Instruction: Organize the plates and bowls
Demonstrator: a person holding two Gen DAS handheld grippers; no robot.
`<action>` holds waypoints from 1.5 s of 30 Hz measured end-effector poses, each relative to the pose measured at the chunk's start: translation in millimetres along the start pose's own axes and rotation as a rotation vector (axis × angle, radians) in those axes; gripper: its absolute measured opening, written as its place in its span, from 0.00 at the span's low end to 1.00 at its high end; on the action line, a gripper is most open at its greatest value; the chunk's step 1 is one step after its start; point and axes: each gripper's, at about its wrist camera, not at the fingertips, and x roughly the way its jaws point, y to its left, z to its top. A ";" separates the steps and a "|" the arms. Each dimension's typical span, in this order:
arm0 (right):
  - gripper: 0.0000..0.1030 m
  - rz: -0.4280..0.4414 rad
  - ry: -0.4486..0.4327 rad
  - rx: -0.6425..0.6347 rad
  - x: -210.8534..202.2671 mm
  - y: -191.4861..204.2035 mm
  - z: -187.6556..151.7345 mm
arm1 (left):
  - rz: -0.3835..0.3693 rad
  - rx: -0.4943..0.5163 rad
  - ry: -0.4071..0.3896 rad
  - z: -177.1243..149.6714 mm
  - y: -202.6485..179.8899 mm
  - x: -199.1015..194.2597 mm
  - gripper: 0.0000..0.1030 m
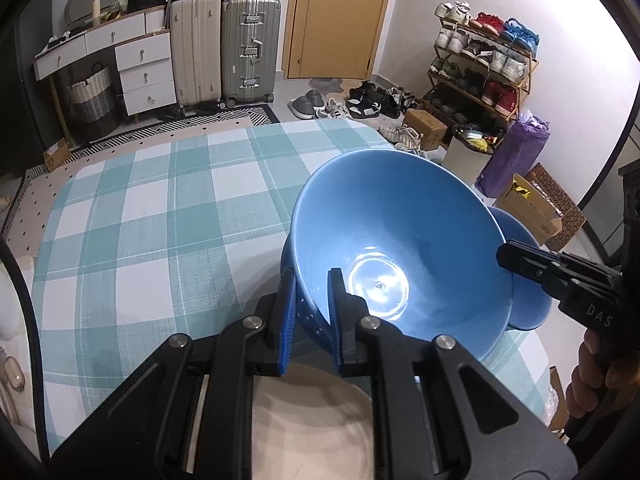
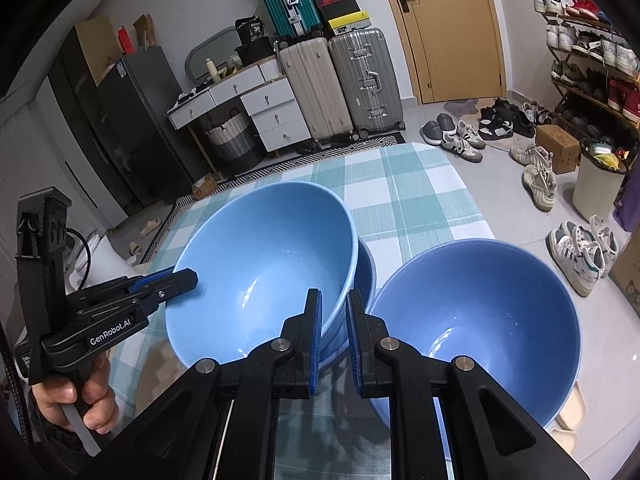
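My left gripper (image 1: 312, 276) is shut on the near rim of a light blue bowl (image 1: 400, 232). That bowl sits tilted in a second, darker blue bowl (image 1: 286, 276) on the checked tablecloth (image 1: 160, 220). In the right wrist view the same pair shows as the upper bowl (image 2: 260, 272) and the lower bowl (image 2: 366, 272), with the left gripper (image 2: 188, 278) on the upper bowl's left rim. My right gripper (image 2: 334, 296) is shut on the left rim of a third blue bowl (image 2: 480, 320). It hangs in the air past the table's right edge, close beside the pair. The left wrist view shows this bowl (image 1: 524, 292) and the right gripper (image 1: 506, 258).
The table (image 2: 400, 184) ends just right of the bowls, with floor, sneakers (image 2: 580, 256) and a white bin (image 2: 596, 184) beyond. Suitcases (image 1: 224, 48), white drawers (image 1: 144, 68) and a shoe rack (image 1: 480, 64) line the far wall. A beige stool top (image 1: 312, 420) lies under my left gripper.
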 end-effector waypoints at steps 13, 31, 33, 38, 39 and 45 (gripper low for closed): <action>0.12 -0.032 0.018 -0.017 17.6 -3.4 -4.9 | 0.051 0.033 0.020 -4.9 -1.0 31.3 0.11; 0.12 -0.094 0.038 -0.064 37.0 0.3 -12.1 | 0.140 0.103 0.036 -9.0 -11.8 55.5 0.11; 0.12 -0.093 0.041 -0.063 39.3 -1.1 -12.2 | 0.153 0.112 0.037 -9.6 -13.0 57.9 0.11; 0.13 -0.093 0.041 -0.067 40.6 -0.1 -12.5 | 0.158 0.118 0.048 -11.0 -11.8 61.3 0.12; 0.13 -0.094 0.041 -0.071 40.9 -0.2 -12.6 | 0.160 0.121 0.053 -10.7 -11.8 63.0 0.12; 0.13 -0.071 0.058 -0.048 42.0 -6.6 -14.8 | 0.142 0.107 0.073 -12.0 -6.9 63.4 0.13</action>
